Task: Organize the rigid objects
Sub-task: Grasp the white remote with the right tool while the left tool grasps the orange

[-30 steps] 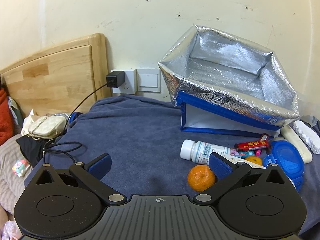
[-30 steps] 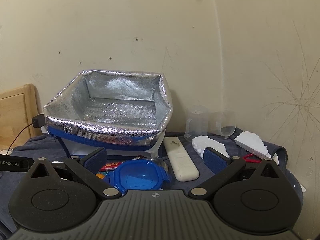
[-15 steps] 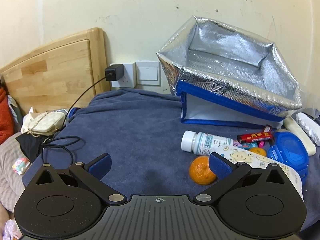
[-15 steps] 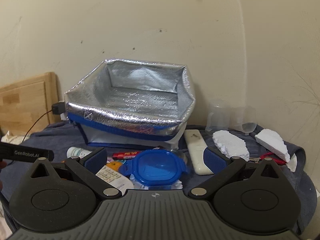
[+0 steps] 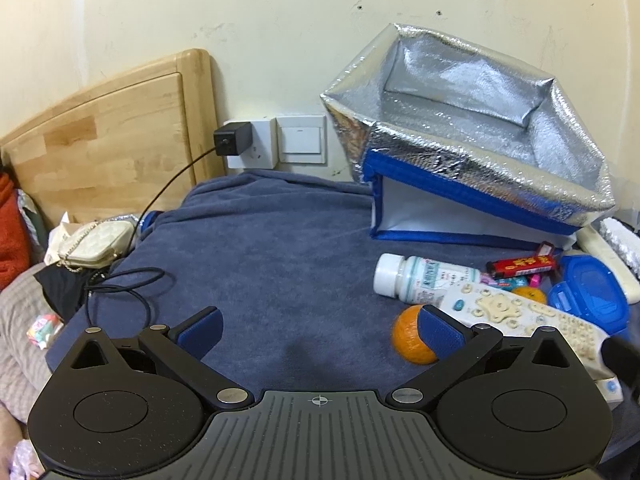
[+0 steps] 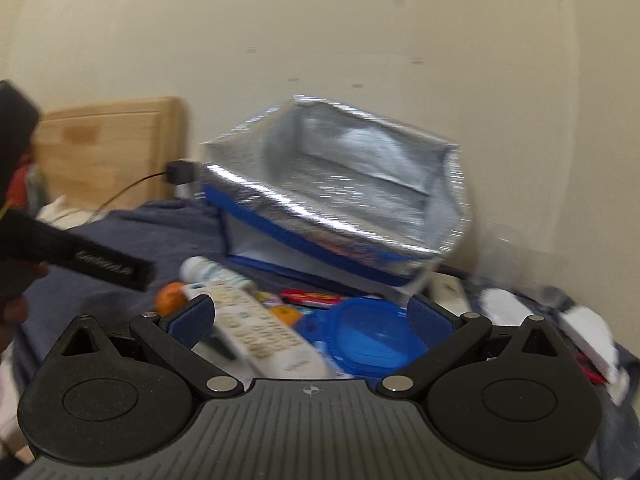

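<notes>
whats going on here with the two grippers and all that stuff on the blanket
A person holds a gripper in each hand, and both are open and empty. The left gripper hovers over the blue blanket beside an orange. The right gripper points at a remote and a blue lidded container. The foil-lined bag behind them stands open, with nothing visible inside. A white bottle and a red lighter lie loose.

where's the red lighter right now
In the left wrist view the red lighter lies on the blue blanket at the right, just in front of the foil-lined bag, between the white pill bottle and the blue-lidded container.
</notes>
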The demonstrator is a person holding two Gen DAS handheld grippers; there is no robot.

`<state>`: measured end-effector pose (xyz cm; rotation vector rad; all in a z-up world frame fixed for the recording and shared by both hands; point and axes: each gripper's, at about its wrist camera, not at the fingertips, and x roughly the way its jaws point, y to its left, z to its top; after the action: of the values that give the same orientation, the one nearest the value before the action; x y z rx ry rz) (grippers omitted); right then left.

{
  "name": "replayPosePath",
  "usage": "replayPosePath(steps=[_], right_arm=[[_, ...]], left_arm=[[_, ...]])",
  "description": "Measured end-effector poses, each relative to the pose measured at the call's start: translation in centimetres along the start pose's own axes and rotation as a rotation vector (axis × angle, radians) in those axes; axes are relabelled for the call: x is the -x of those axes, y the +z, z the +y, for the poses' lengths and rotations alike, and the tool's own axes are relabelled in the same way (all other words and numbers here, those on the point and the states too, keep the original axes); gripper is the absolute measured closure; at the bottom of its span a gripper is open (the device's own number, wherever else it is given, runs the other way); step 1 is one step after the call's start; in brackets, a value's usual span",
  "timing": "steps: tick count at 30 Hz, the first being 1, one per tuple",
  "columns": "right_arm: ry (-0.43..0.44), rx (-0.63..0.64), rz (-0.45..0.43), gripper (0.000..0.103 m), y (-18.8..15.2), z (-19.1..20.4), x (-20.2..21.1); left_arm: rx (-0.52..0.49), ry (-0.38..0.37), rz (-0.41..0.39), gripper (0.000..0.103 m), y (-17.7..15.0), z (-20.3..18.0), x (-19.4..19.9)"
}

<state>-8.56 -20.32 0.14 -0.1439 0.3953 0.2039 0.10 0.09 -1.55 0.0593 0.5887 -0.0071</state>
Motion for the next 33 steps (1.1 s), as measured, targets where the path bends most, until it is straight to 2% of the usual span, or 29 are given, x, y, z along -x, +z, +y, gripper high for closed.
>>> replayPosePath(steps=[7, 11, 13, 14, 16, 18, 21, 27, 33], right_arm=[[0.125, 0.129, 0.052, 0.0, 1.3, -0.3, -2.6], [0.237, 0.189, 0.102, 0.002, 1.5, 0.0, -3.6], [0.257, 0.231, 0.126, 0.003, 1.4, 0.3, -4.1], [0.262, 0.244, 0.132, 0.006, 1.3, 0.4, -4.4], [0.288, 0.253, 0.159, 0.018, 1.3, 0.3, -5.0], [0.315, 0.239, 0.212, 0.04, 1.3, 0.1, -5.8], [0.336, 0.231, 0.248, 0.052, 1.2, -0.4, -6.6], [0.398, 0.141, 0.286, 0.056, 1.5, -2.0, -7.7], [0.365, 0.134, 0.273, 0.06, 2.2, -2.2, -7.4]], left_arm=[[0.008, 0.017, 0.014, 0.0, -0.4, 1.0, -0.7], [-0.023, -0.01, 0.025, 0.0, -0.9, 0.9, -1.2], [-0.037, -0.016, 0.034, 0.0, -1.0, 0.7, -1.6], [-0.042, -0.016, 0.037, 0.0, -1.0, 0.7, -1.8], [-0.051, -0.021, 0.043, 0.0, -1.1, 0.5, -2.2], [-0.055, -0.032, 0.049, 0.0, -1.1, 0.4, -2.6], [-0.056, -0.046, 0.044, 0.0, -1.0, 0.4, -2.8], [-0.062, -0.104, 0.033, 0.0, -0.7, 0.5, -2.2], [-0.121, -0.17, 0.021, 0.0, -0.7, -0.9, -1.9]])
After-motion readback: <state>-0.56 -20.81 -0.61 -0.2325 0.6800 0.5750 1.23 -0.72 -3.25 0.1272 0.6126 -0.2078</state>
